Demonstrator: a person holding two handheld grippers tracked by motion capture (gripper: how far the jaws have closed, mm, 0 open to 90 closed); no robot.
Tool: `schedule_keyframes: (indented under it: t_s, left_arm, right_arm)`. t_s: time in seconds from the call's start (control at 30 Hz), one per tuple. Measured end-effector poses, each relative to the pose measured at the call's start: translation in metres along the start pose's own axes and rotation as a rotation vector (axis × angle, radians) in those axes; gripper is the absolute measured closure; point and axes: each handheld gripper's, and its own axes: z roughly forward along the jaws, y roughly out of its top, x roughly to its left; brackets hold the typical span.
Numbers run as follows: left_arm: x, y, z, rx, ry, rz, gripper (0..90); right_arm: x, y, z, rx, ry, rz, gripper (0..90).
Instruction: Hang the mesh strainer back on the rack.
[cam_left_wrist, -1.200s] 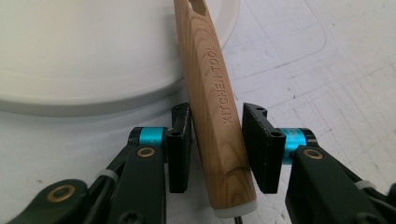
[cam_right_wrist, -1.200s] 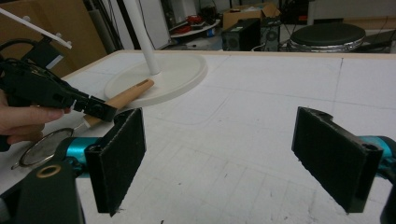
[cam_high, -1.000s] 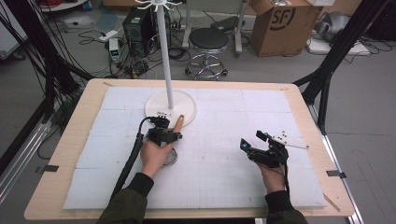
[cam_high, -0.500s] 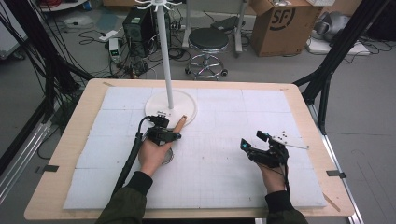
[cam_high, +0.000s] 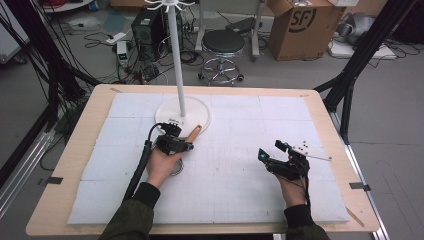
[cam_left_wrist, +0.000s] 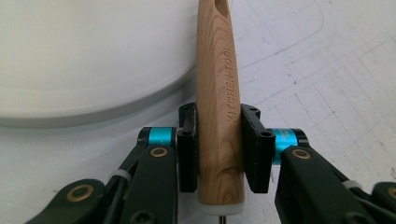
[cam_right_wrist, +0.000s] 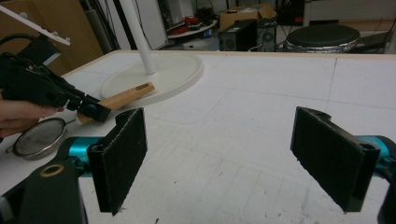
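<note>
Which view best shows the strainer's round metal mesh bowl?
The right gripper view: the round metal mesh bowl lies clear on the table below the hand. In the high view it peeks from under that hand.

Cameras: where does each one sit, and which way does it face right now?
High view: above the person's side, looking forward and down on the table; both forearms enter from below.
Left gripper view: on the left gripper, looking along jaws shut on the wooden handle.
Right gripper view: on the right gripper, jaws open, facing the left hand.
Shared: white stand base, handle.
</note>
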Motion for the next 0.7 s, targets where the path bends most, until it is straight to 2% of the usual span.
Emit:
schedule_keyframes:
  t_s: [0.13, 0.37, 0.57, 0.7]
  left_arm:
    - [-0.001, -0.001, -0.001, -0.003, 0.000, 0.009, 70.8]
    - [0.006, -0.001, -0.007, -0.036, -0.028, -0.024, 70.8]
    - [0.016, -0.001, -0.023, -0.110, -0.072, -0.083, 70.7]
    - [0.020, 0.000, -0.034, -0.163, -0.092, -0.096, 70.7]
  right_arm:
    - [0.000, 0.000, 0.000, 0.000, 0.003, 0.002, 17.6]
    - [0.000, 0.000, 0.000, 0.000, 0.004, 0.002, 17.5]
    - [0.000, -0.001, 0.002, 0.004, 0.010, 0.002, 17.1]
    - [0.001, -0.001, 0.002, 0.008, 0.010, 0.005, 17.0]
